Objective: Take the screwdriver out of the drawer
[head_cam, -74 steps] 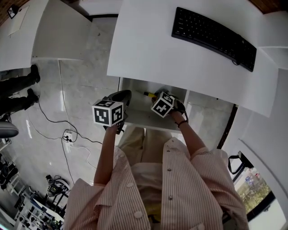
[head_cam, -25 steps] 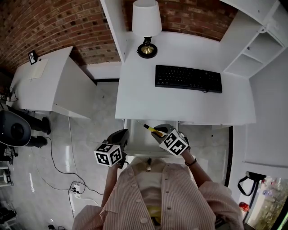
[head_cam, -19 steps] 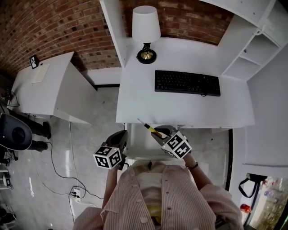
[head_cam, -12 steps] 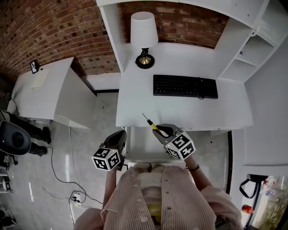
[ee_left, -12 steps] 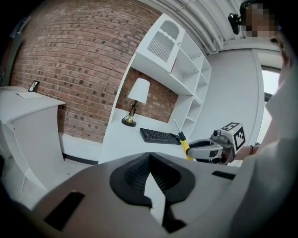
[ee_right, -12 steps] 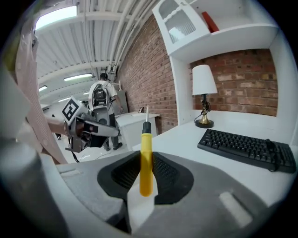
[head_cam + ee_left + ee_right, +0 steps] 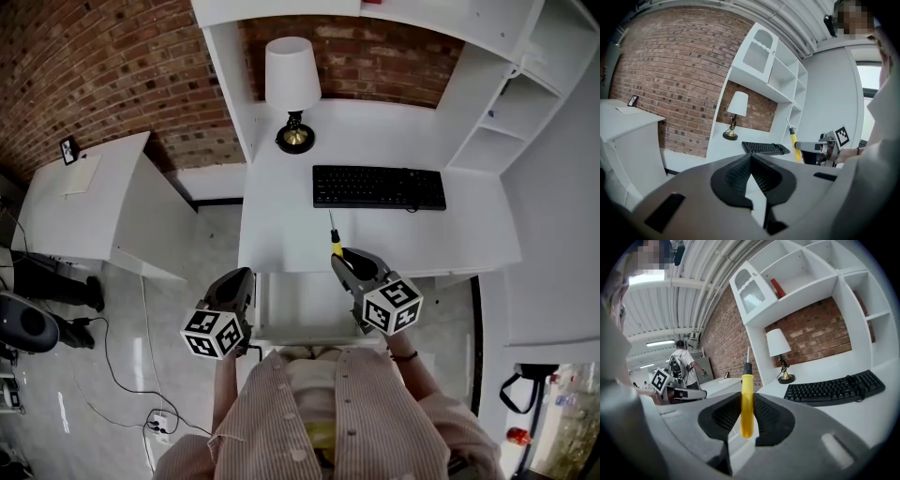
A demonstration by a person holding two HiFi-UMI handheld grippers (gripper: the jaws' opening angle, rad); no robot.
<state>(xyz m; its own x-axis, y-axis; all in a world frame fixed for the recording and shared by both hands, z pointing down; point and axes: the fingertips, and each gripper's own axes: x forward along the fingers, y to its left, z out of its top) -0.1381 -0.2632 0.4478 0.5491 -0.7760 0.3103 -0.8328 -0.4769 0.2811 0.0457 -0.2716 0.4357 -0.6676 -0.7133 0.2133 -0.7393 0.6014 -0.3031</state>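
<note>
Over the bench's (image 7: 281, 220) near edge we hold the yellow-handled screwdriver (image 7: 333, 244) pinched in our right claw (image 7: 349, 256), shaft pointing to 12 o'clock, above the drawer (image 7: 295, 302). At 8 o'clock from it, our left claw (image 7: 234, 283) is closed and empty.

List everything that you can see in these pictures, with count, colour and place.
screwdriver: 1, yellow handle, upright in the right gripper
desk: 1, white, by the brick wall
keyboard: 1, black, on the desk
lamp: 1, white shade, desk's back corner
drawer: 1, white, open under the desk
shelves: 1 unit, white, right of desk
side table: 1, white, left of desk
left gripper: 1, grey, shut, empty
right gripper: 1, grey, shut on the screwdriver
</note>
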